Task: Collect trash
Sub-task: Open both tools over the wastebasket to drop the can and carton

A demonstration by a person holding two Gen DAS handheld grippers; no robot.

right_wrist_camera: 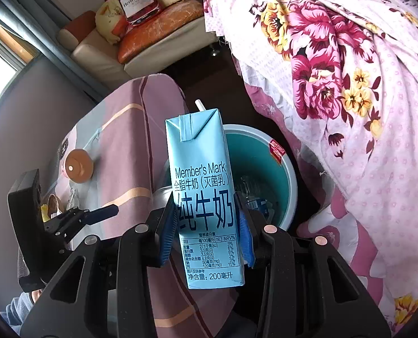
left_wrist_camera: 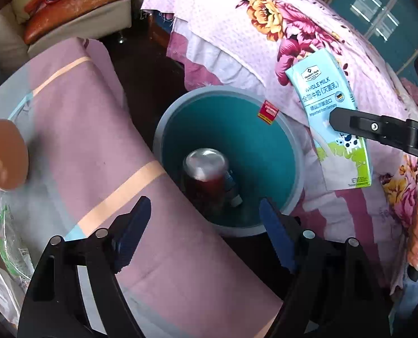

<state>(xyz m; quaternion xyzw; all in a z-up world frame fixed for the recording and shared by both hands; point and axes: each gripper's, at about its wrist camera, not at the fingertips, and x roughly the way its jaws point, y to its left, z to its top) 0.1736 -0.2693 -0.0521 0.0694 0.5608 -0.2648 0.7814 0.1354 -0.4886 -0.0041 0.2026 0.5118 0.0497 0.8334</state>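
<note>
gripping the milk carton (right_wrist_camera: 206,197) between closed pads, the right gripper (right_wrist_camera: 206,225) is held above the bin (right_wrist_camera: 286,169); the left gripper (left_wrist_camera: 203,225) is spread wide, empty.

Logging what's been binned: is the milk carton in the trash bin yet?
Not yet. The milk carton is clamped in the right tool, held above the trash bin, which already holds a bottle.

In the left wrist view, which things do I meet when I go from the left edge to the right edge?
Pink cup on the table → teal trash bin with a bottle inside → milk carton, held by the right gripper.
</note>
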